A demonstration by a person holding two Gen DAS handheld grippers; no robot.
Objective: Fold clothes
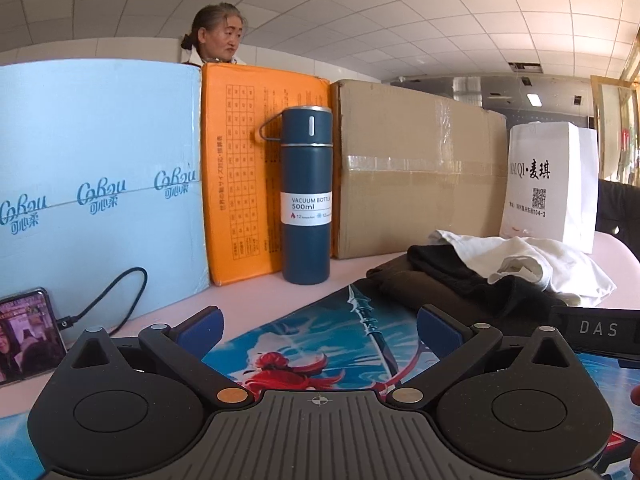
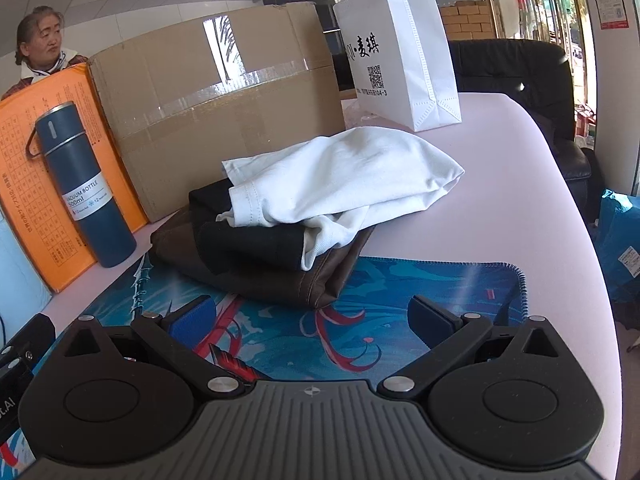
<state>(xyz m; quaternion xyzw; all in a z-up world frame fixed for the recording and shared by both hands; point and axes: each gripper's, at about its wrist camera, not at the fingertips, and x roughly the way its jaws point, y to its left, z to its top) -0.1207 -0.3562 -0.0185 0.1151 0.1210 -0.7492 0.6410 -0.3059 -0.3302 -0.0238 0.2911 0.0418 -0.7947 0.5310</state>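
A pile of clothes lies at the far edge of a blue printed mat. A crumpled white garment lies on top, over a black garment and a brown one. The pile also shows in the left wrist view, with the white garment and the black garment to the right. My right gripper is open and empty, just short of the brown garment. My left gripper is open and empty over the mat, left of the pile.
A blue vacuum bottle stands before an orange box, with a light blue box, a cardboard box and a white paper bag along the back. A phone with cable lies left. A black chair stands beyond the table edge.
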